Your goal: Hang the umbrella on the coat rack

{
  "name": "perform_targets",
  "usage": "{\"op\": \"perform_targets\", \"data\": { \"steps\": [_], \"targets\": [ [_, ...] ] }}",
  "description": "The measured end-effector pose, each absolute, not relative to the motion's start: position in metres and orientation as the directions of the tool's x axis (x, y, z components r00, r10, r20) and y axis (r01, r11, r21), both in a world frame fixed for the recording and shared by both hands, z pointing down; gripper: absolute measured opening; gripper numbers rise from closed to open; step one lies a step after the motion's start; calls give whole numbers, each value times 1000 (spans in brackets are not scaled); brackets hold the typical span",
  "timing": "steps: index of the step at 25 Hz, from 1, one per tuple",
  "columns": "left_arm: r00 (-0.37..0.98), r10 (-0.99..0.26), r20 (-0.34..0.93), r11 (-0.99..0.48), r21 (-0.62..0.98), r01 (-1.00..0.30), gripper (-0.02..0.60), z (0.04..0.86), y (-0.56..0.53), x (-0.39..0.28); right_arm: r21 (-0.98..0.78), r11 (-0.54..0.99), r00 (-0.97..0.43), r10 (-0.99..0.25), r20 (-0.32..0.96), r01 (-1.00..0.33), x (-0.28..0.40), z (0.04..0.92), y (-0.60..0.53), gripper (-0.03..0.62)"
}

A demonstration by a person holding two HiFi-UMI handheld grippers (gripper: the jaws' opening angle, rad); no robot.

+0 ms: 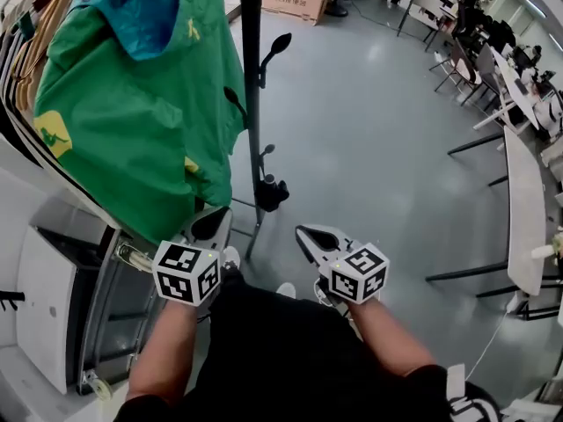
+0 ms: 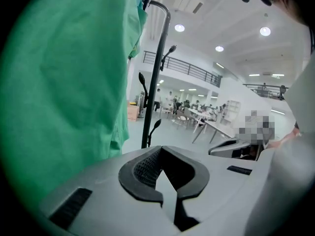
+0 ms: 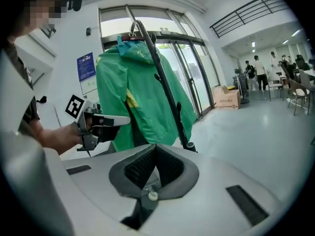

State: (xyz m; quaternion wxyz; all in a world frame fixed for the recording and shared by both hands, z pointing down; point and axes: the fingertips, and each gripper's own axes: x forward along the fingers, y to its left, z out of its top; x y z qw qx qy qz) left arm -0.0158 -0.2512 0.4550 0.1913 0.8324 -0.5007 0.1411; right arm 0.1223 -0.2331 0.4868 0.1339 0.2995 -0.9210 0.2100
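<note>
A green jacket [image 1: 132, 104] hangs ahead of and just left of the left tongs [image 1: 211, 225], filling the left half of the left gripper view. The left tongs are clenched, tips meeting, with nothing between them. Ahead, between both tongs, stands the black coat rack [image 1: 252, 77]. What looks like the folded black umbrella [image 1: 271, 192] hangs from a low hook on its pole, just beyond the tips of both tongs. The right tongs [image 1: 310, 236] are clenched and empty too, apart from the umbrella. A long tabletop [image 1: 525, 200] lies well off to their right.
</note>
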Motion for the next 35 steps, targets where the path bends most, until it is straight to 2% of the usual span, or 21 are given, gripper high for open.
{"op": "perform_targets", "data": {
  "steps": [10, 25, 35],
  "targets": [
    [493, -756, 430, -466, 175, -867, 15, 452, -225, -14, -329, 716, -785, -518, 340, -616, 114, 470, -202, 11],
    [675, -582, 454, -679, 185, -710, 15, 461, -201, -25, -334, 567, -658, -667, 350, -753, 63, 468, -182, 11],
    [698, -561, 446, -706, 184, -684, 15, 456, -203, -41, -322, 528, -617, -707, 346, -786, 53, 465, -166, 11]
  ]
}}
